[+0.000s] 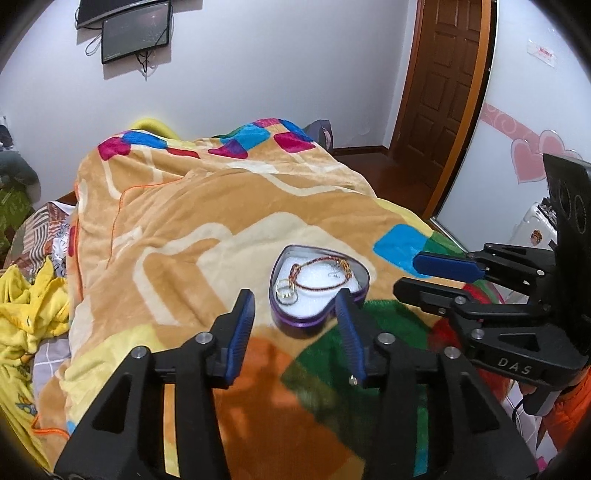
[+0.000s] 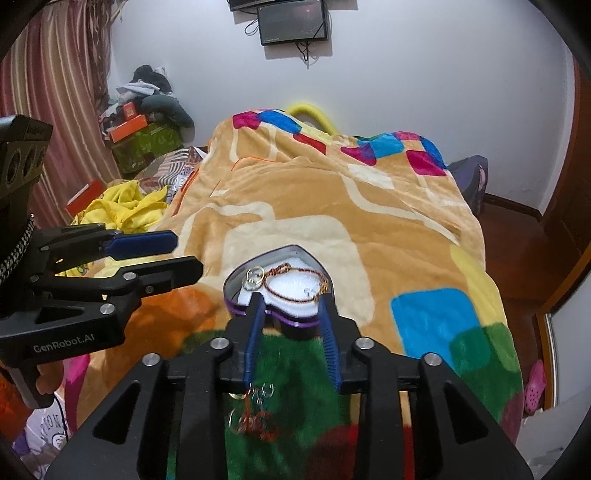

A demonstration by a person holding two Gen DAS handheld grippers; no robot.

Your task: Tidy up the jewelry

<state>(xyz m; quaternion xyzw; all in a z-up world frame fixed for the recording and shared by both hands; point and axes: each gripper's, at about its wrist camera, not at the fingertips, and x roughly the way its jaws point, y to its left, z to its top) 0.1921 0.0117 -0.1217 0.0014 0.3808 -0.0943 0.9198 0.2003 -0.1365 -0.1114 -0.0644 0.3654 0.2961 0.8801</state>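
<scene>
A purple heart-shaped tin (image 1: 295, 325) with white padding sits open on the blanket-covered bed; it also shows in the right wrist view (image 2: 295, 325). Inside lie a red braided bracelet (image 1: 317, 275), two rings (image 1: 287, 294) and a small earring (image 1: 334, 274). My left gripper (image 1: 295, 299) is open just short of the tin, and it shows from the side in the right wrist view (image 2: 184, 254). My right gripper (image 2: 290, 301) is open with its tips at the tin's near edge; it shows at the right in the left wrist view (image 1: 406, 273). More jewelry (image 2: 255, 413) lies on the blanket under it.
The colourful plush blanket (image 1: 207, 221) covers the bed. Yellow clothes (image 1: 26, 310) lie at the left. A wooden door (image 1: 439, 81) and a wall screen (image 1: 136, 31) are behind. Boxes and clothes (image 2: 147, 122) are piled by the curtain.
</scene>
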